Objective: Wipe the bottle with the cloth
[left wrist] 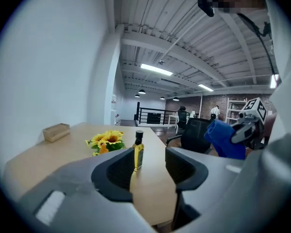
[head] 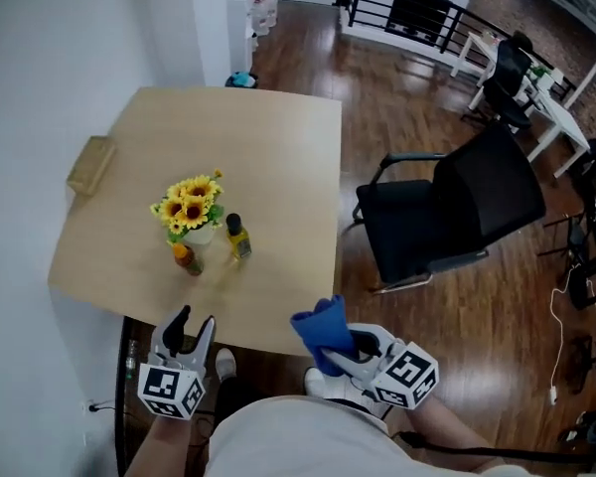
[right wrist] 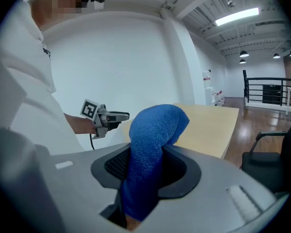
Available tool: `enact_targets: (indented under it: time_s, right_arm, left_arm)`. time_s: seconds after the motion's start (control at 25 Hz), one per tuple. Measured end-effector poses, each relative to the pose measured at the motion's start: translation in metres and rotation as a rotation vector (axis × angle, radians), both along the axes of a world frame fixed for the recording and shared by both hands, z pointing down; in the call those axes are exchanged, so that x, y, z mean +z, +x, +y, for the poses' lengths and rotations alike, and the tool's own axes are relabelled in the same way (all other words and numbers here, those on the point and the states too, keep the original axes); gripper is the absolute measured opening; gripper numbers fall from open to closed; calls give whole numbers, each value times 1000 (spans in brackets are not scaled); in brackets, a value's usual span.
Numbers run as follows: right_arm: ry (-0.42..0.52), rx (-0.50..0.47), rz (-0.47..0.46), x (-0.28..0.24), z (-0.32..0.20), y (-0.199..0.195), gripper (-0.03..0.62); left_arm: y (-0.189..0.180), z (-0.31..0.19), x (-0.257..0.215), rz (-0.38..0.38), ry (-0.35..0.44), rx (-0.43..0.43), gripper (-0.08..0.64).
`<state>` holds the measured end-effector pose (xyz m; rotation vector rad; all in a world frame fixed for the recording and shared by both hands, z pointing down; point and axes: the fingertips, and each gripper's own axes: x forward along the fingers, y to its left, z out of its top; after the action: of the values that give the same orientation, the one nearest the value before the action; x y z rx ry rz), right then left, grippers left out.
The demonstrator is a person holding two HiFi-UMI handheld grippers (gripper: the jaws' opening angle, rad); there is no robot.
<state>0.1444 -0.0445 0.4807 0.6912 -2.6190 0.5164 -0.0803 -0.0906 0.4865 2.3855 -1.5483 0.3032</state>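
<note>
The right gripper [head: 330, 348] has its fingers clamped on the blue cloth [head: 321, 326], which stands up in a fold, ready for wiping. The left gripper [head: 191, 326] has its fingers spread wide and empty, aimed at the bottle [head: 238, 238], probably to steady it. The bottle stands upright on the pale wooden surface [head: 268, 147], well beyond both grippers. Sunflowers [head: 191, 203] stand just beside the bottle, and a black chair [head: 457, 212] sits to its right on the dark wood floor [head: 397, 97].

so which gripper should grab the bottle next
Left. The left gripper is open and empty, and in its own view the bottle lines up beyond the gap of its jaws. The right gripper is shut on the blue cloth, so it probably suits the wiping.
</note>
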Motion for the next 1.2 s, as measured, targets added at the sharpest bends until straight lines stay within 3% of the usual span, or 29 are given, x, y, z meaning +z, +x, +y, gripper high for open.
enact_targets:
  time_s: [0.12, 0.4, 0.56, 0.76, 0.92, 1.2]
  right_arm:
    - [-10, -90, -35, 4, 0, 16, 155]
    - [12, -258, -32, -5, 21, 40, 155]
    - [30, -262, -52, -16, 41, 41, 155]
    - [40, -242, -56, -27, 88, 40, 155]
    - [36, -246, -49, -33, 139, 36, 155]
    - [53, -247, -44, -38, 232, 31, 155]
  left_arm:
    - [36, 36, -12, 18, 10, -32, 210]
    - [97, 127, -32, 93, -51, -73, 196]
    - [99, 161, -39, 86, -48, -97, 196]
    - [100, 207, -59, 65, 10, -74, 196]
    - [93, 260, -75, 210, 33, -70, 196]
    - [82, 341, -79, 190, 69, -67, 196]
